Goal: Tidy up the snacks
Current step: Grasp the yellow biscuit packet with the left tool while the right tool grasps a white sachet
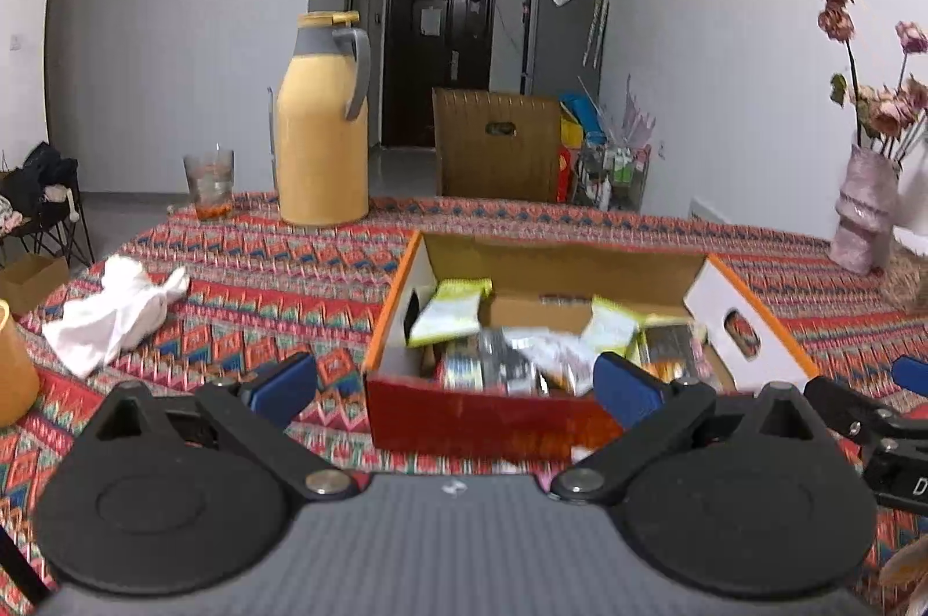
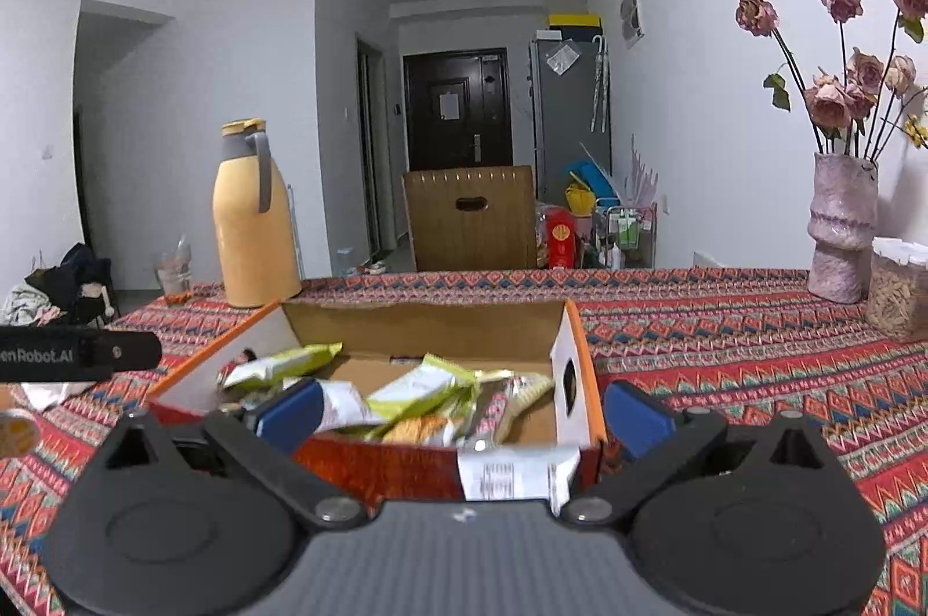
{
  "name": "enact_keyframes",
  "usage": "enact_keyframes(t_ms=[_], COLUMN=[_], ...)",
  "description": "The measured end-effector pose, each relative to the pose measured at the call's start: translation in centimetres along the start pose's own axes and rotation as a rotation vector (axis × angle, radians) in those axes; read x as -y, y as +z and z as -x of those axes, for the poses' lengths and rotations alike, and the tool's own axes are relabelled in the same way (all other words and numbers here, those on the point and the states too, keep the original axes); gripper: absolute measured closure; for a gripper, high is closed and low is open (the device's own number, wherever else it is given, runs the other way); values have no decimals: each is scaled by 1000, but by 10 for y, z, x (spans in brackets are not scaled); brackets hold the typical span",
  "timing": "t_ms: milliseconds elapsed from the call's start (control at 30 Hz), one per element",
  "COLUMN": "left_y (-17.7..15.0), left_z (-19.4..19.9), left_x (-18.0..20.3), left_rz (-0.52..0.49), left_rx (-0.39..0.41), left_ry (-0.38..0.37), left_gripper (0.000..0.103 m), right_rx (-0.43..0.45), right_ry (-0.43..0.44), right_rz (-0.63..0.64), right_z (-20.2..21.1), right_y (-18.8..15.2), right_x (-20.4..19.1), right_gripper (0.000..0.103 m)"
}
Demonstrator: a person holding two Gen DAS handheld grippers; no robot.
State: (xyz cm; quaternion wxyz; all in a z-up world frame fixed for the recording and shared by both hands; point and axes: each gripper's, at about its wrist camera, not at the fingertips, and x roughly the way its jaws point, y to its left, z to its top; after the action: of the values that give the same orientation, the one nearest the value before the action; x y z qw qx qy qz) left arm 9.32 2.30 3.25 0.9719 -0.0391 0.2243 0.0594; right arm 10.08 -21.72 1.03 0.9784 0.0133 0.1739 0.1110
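Both wide open and holding nothing: left gripper (image 1: 455, 387) and right gripper (image 2: 461, 413), hovering just short of the box (image 2: 406, 465). Snack packets (image 2: 417, 392) heaped loose inside, probably for easy grabbing.

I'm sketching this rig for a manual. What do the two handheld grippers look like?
Both match: the left gripper and right gripper have blue pads on matte black linkage arms with silver pivot bolts, two round black discs, and a grey ribbed body between. The right view shows white lettering ending "Robot.AI" on the left gripper's side. No cables or sleeves show.
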Motion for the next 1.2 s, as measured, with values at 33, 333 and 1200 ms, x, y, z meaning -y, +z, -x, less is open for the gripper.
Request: enact_keyframes(t_ms=[33, 333, 1200], left_y=[-4, -39, -101], left_z=[2, 19, 25], left_x=[0, 9, 74], left_rz=[-1, -34, -182], left_rx=[-9, -87, -297], left_ry=[-5, -55, -159], left_gripper=[0, 0, 1], right_rx=[-5, -80, -205], right_ry=[1, 6, -67], right_rz=[0, -8, -84], right_z=[4, 33, 57], right_y=[-4, -40, -94], right_x=[0, 8, 41], right_gripper=[0, 0, 0])
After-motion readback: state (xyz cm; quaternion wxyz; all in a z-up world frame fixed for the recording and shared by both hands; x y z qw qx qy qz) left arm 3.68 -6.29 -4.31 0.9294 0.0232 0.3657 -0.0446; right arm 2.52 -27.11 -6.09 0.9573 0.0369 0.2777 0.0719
